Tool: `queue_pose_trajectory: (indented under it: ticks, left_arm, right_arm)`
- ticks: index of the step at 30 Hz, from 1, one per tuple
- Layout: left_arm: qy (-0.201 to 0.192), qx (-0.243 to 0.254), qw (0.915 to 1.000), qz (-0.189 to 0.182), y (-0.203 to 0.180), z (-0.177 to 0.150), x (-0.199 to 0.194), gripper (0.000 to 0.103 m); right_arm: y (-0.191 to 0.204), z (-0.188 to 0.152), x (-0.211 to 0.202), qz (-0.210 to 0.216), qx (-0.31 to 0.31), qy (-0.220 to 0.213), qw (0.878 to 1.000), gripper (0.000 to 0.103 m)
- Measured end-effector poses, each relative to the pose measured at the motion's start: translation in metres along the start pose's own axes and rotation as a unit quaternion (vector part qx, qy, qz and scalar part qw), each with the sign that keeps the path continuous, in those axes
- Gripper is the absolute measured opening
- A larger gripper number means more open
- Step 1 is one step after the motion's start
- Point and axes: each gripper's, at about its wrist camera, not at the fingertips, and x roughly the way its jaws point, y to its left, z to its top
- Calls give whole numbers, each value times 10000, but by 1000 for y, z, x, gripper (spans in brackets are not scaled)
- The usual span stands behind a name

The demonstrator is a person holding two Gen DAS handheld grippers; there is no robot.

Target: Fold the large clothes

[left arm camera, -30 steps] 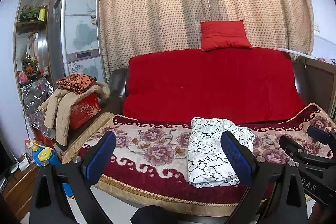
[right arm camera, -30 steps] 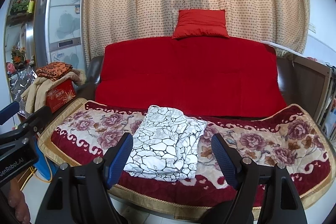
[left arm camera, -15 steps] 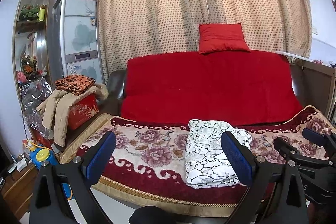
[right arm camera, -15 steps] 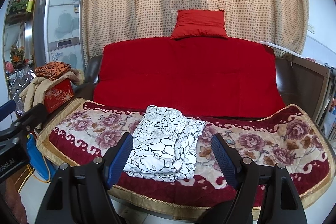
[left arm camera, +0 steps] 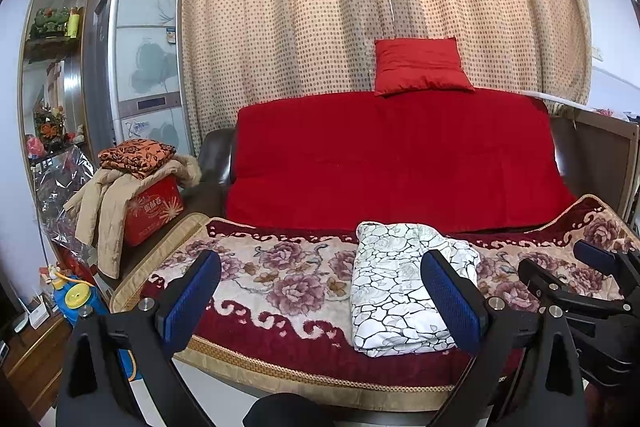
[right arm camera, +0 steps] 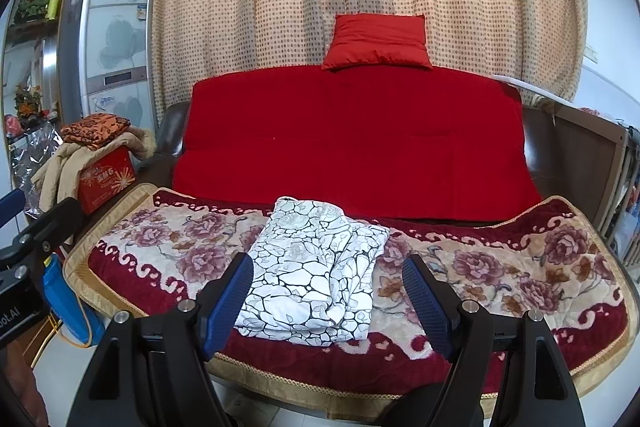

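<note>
A white garment with a black crackle print (left arm camera: 400,287) lies folded into a thick rectangle on the floral blanket (left arm camera: 288,275) covering the sofa seat. It also shows in the right wrist view (right arm camera: 316,275), near the seat's front edge. My left gripper (left arm camera: 320,291) is open and empty, held in front of the sofa, short of the garment. My right gripper (right arm camera: 328,291) is open and empty, also back from the seat edge, with the garment showing between its blue pads. The right gripper shows in the left wrist view (left arm camera: 568,267) at the right edge.
The sofa back carries a red cover (left arm camera: 392,159) with a red cushion (left arm camera: 420,67) on top. A red box (left arm camera: 152,207) draped with a beige coat and an orange cloth stands left of the sofa. A refrigerator (left arm camera: 140,67) and shelves stand at the left wall.
Both grippers have drawn back a little from the sofa and risen slightly. The folded garment has not moved. Both stay open.
</note>
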Motion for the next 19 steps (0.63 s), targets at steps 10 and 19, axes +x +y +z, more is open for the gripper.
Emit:
queue_pose_trajectory:
  ticks: [10, 19]
  left_arm:
    - [44, 79, 9999, -94, -4, -4, 9, 100]
    - [190, 101, 9997, -83, -4, -5, 42, 100]
  right_arm:
    - [1, -2, 5, -110, -5, 28, 9999, 80]
    - [7, -2, 31, -111, -113, 186, 9997, 80]
